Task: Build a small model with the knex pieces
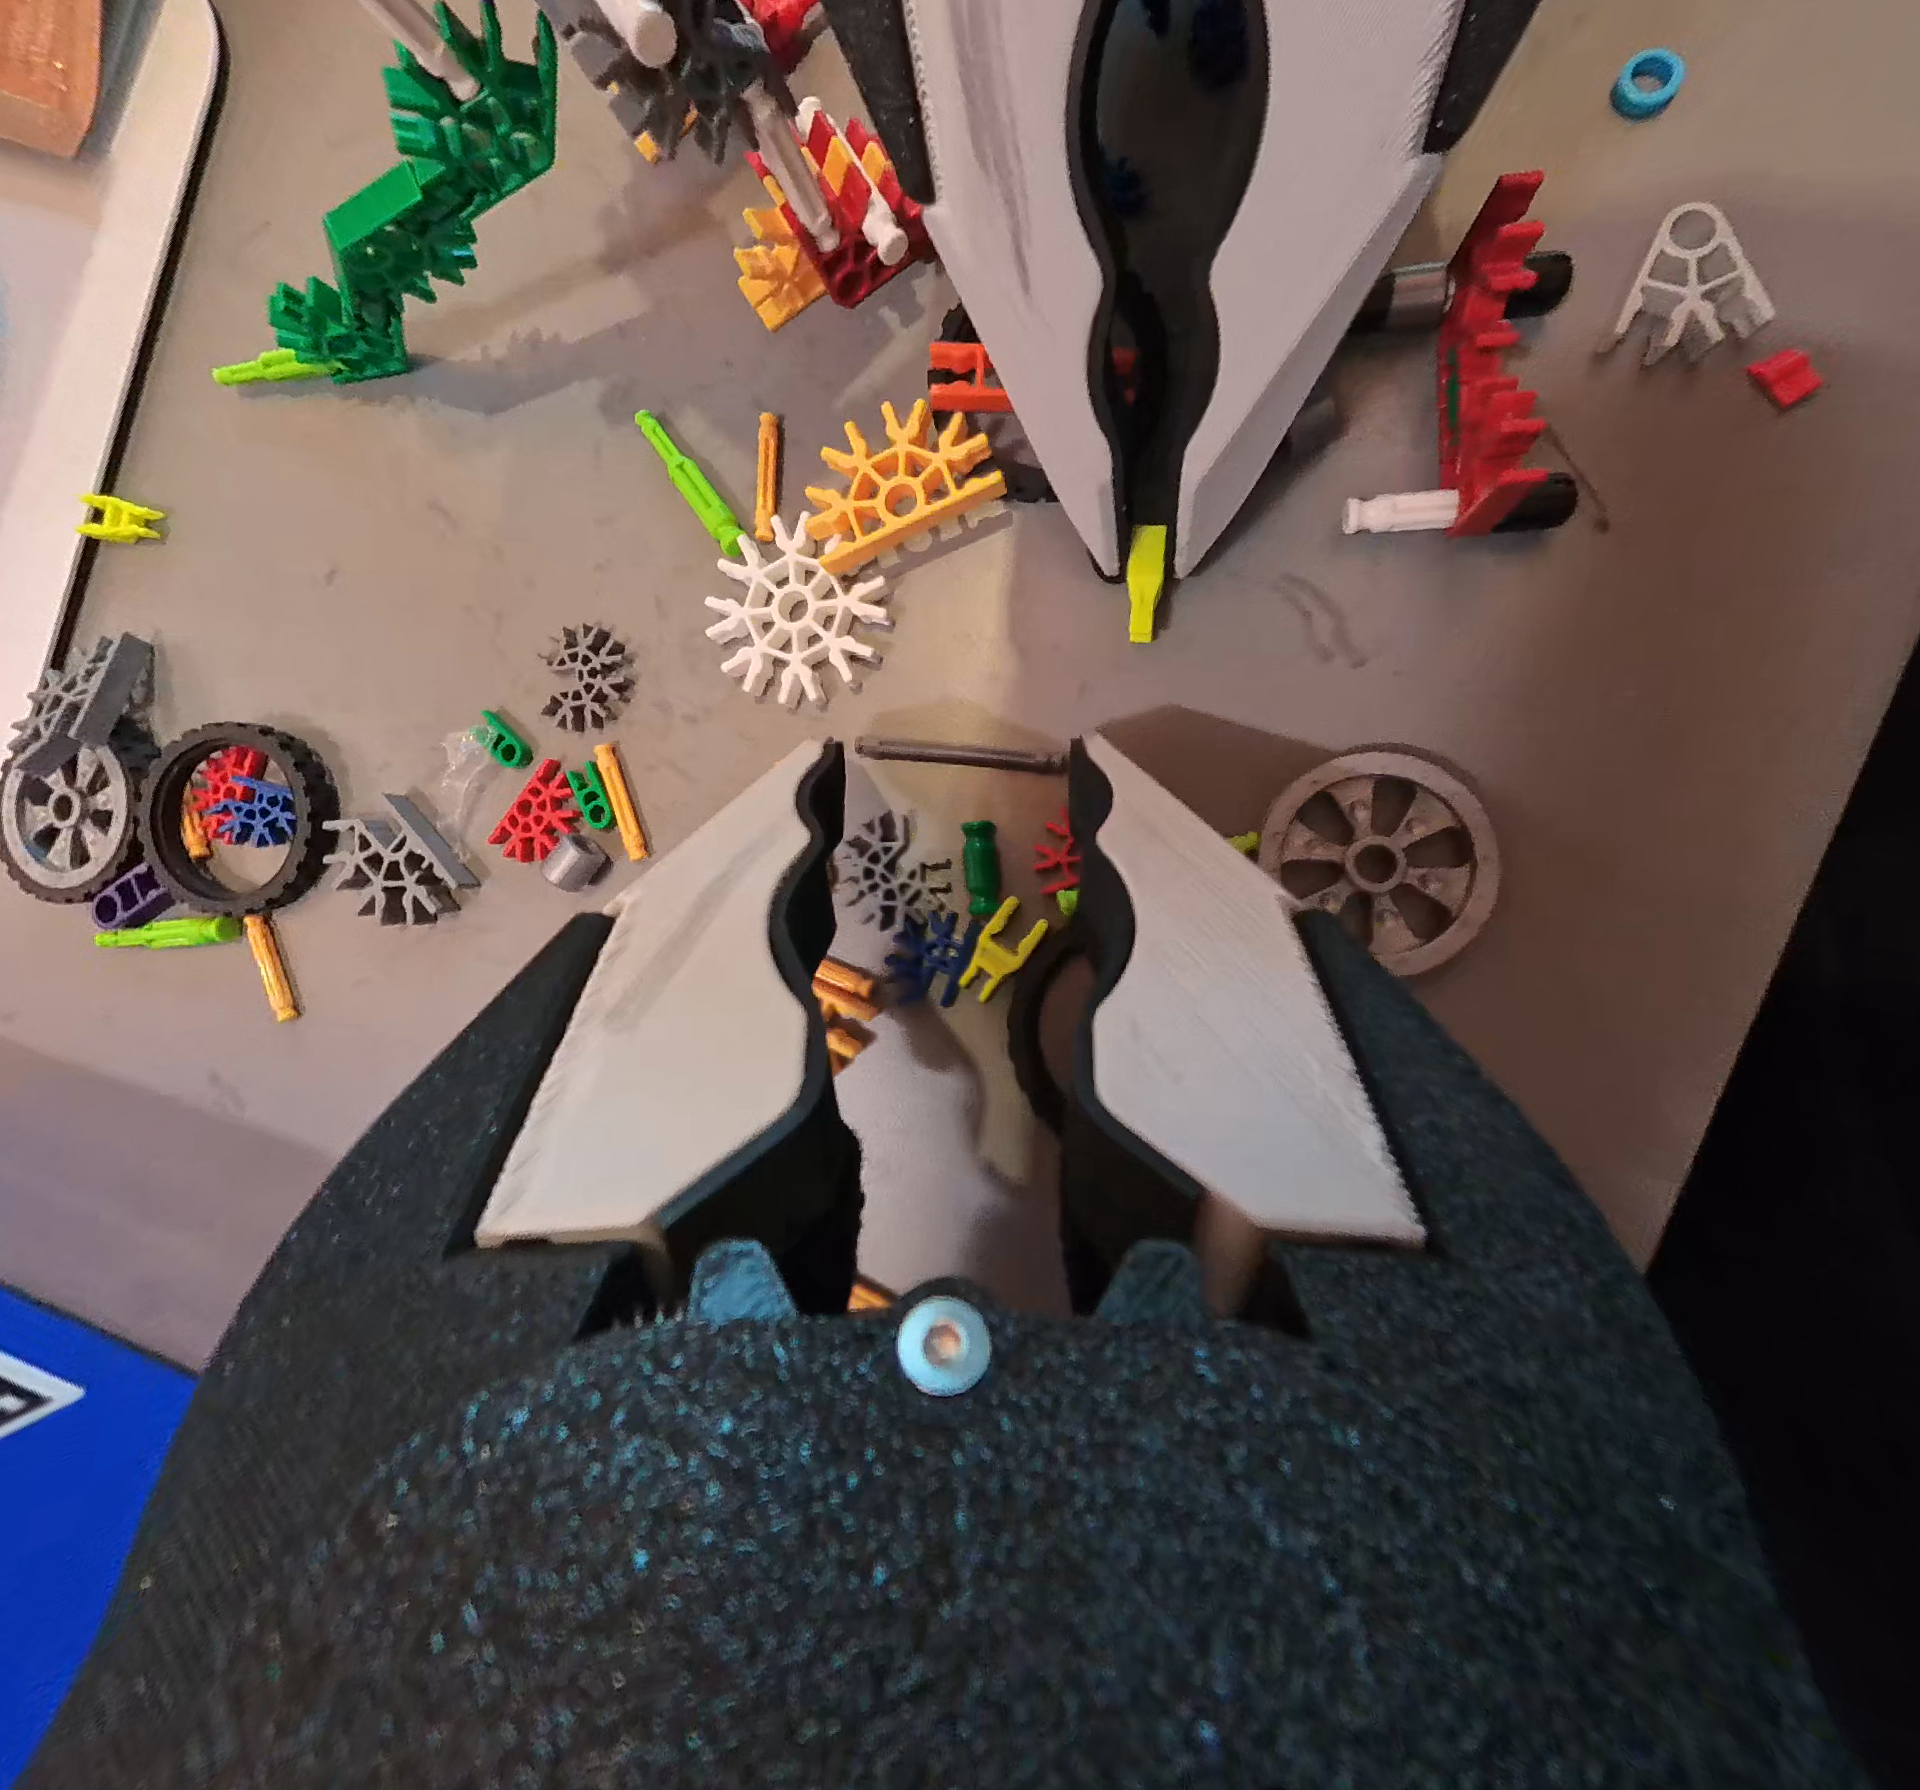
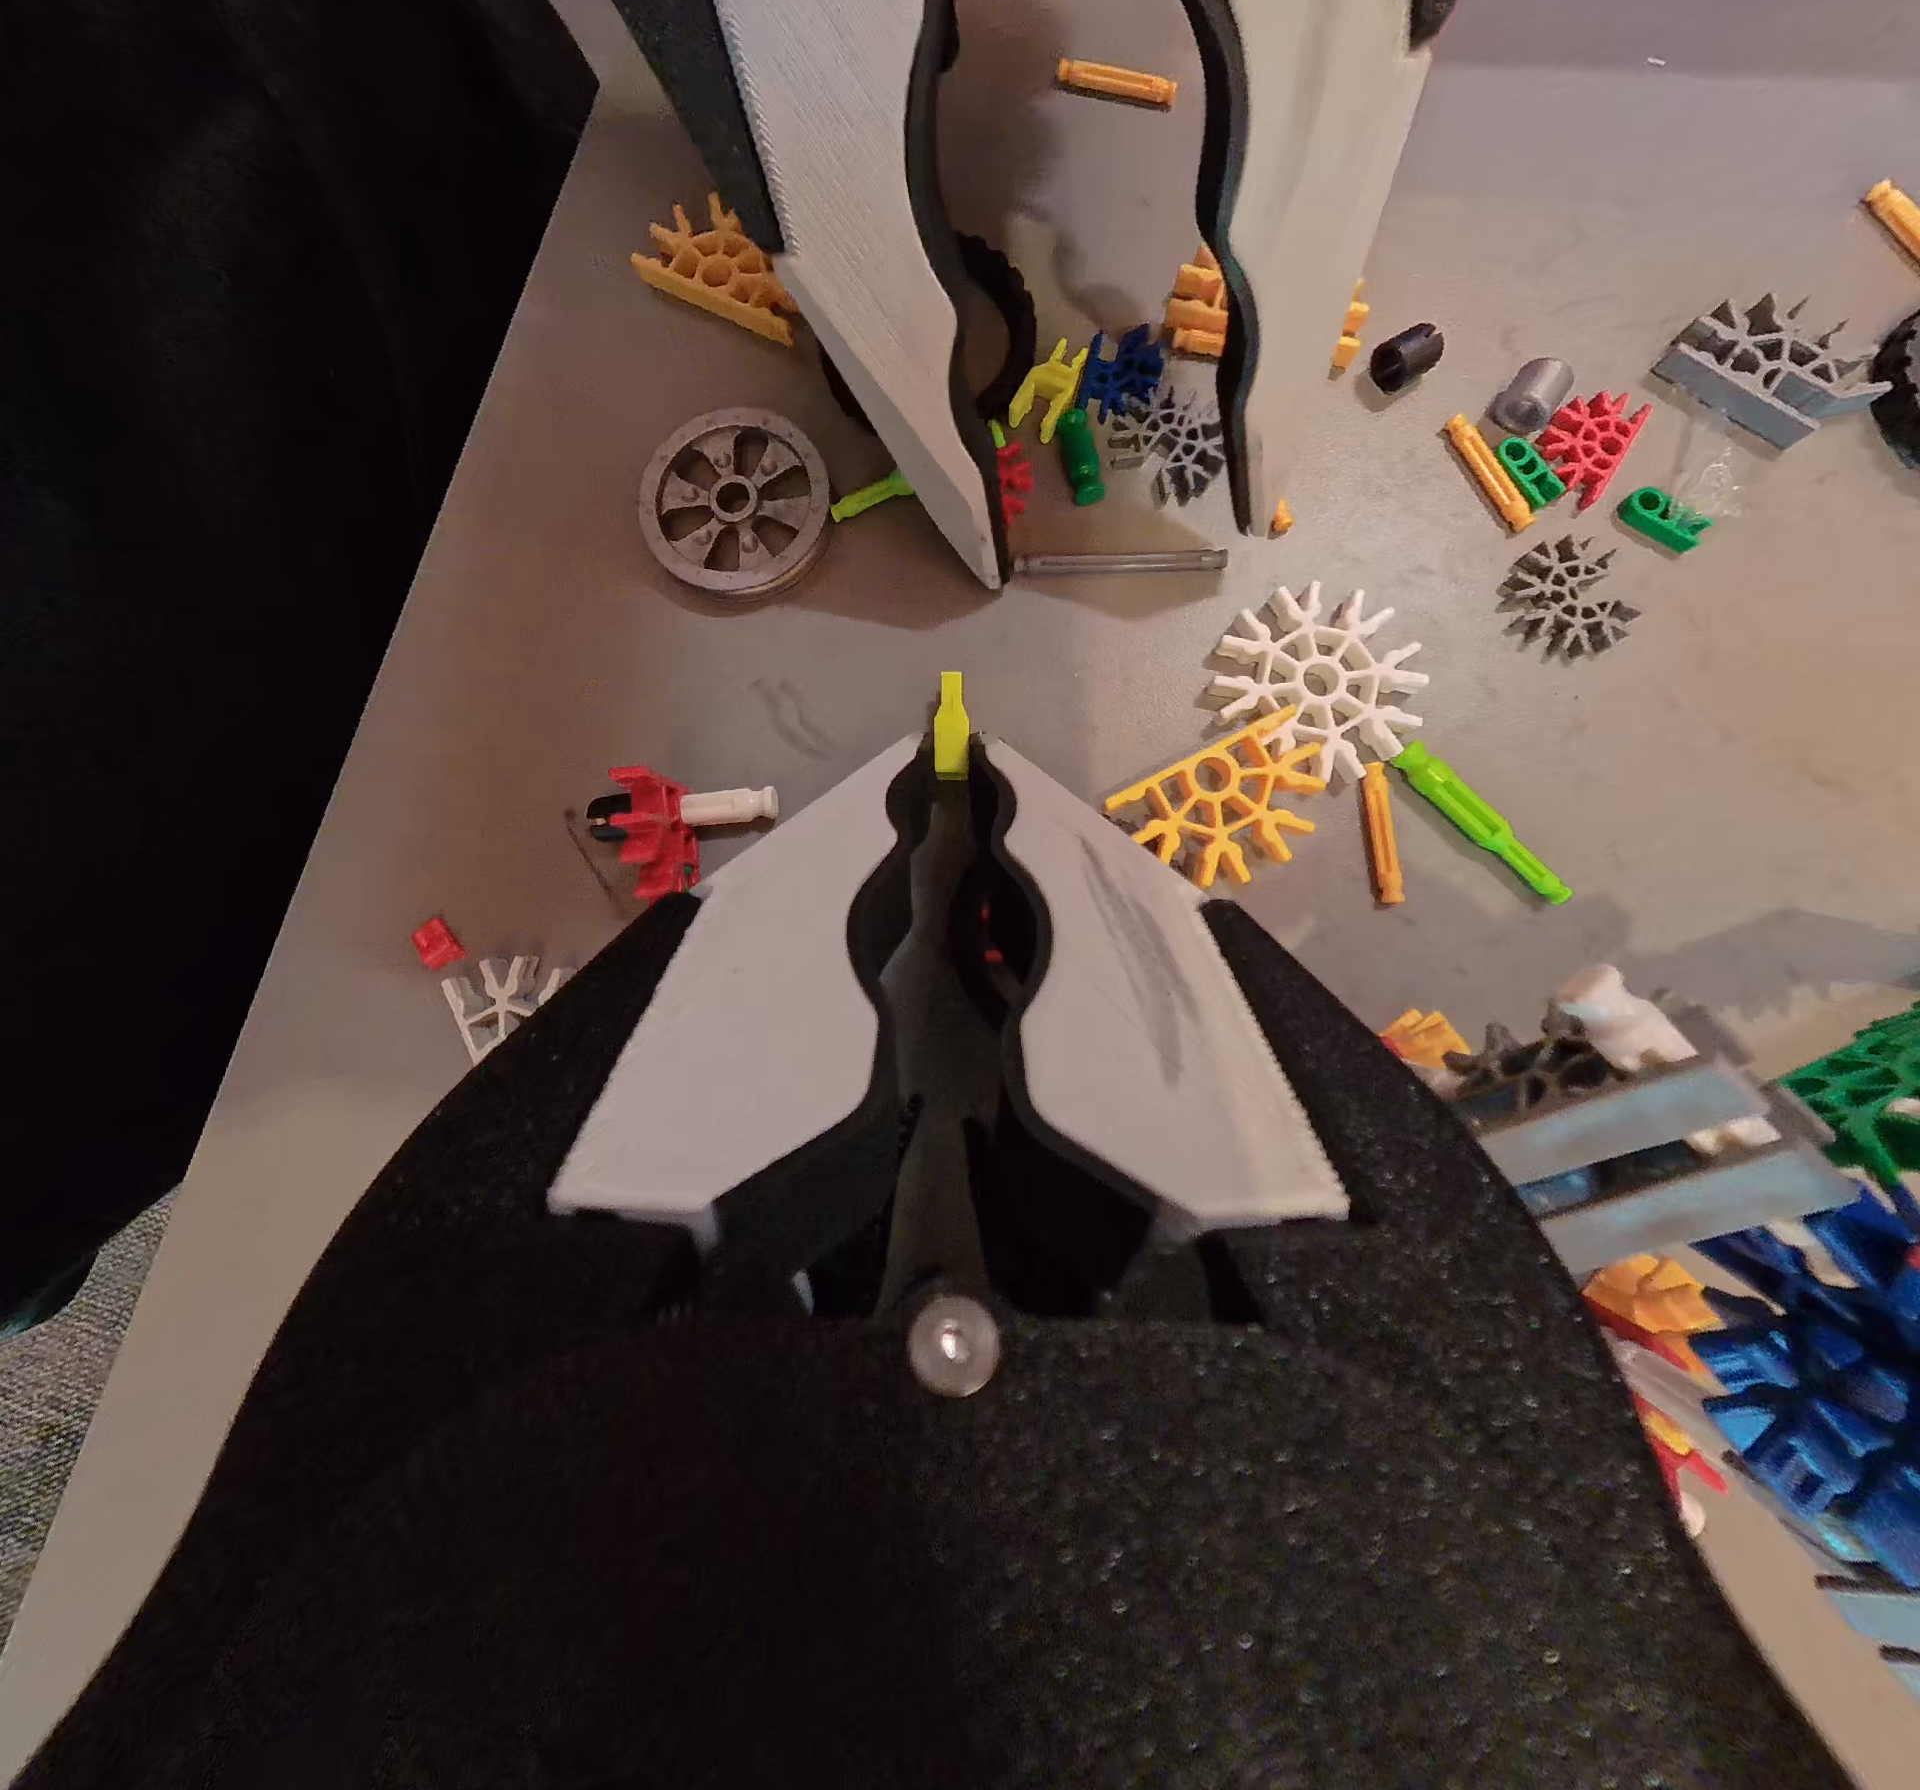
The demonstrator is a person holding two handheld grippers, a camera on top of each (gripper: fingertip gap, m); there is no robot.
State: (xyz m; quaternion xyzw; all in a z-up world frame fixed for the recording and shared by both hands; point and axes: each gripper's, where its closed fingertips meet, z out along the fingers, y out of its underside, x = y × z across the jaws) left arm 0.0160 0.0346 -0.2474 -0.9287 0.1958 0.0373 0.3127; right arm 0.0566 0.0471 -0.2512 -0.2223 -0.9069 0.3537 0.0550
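Note:
My right gripper [image 2: 951,753] is shut on a short lime-green rod [image 2: 950,724], whose tip sticks out past the fingertips above the grey table. The same gripper [image 1: 1146,551] and rod [image 1: 1144,587] show in the left wrist view, pointing toward me. My left gripper [image 1: 956,753] is open and empty, its jaws wide apart over a thin grey rod [image 1: 961,754] and a small heap of pieces: a dark green rod [image 1: 977,855], a blue connector [image 1: 932,953], a yellow clip [image 1: 1000,945]. In the right wrist view the left gripper [image 2: 1127,540] faces mine.
A white snowflake connector [image 1: 795,610] and a yellow half-circle connector [image 1: 902,485] lie between the grippers' left side. A grey wheel hub [image 1: 1377,857] lies near the table's right edge. A green, blue and grey built model [image 1: 436,140] stands at the back left. Tyres [image 1: 239,815] lie left. Some 5 cm of space lies between my two pairs of fingers. Between my left fingertips and the yellow clip [image 1: 1000,945] there is roughly 4 cm. Look for it in the right wrist view [image 2: 1052,384] too. It is some 4 cm from my left tips to the blue connector [image 1: 932,953]. The right camera catches it too, in the right wrist view [image 2: 1118,377].

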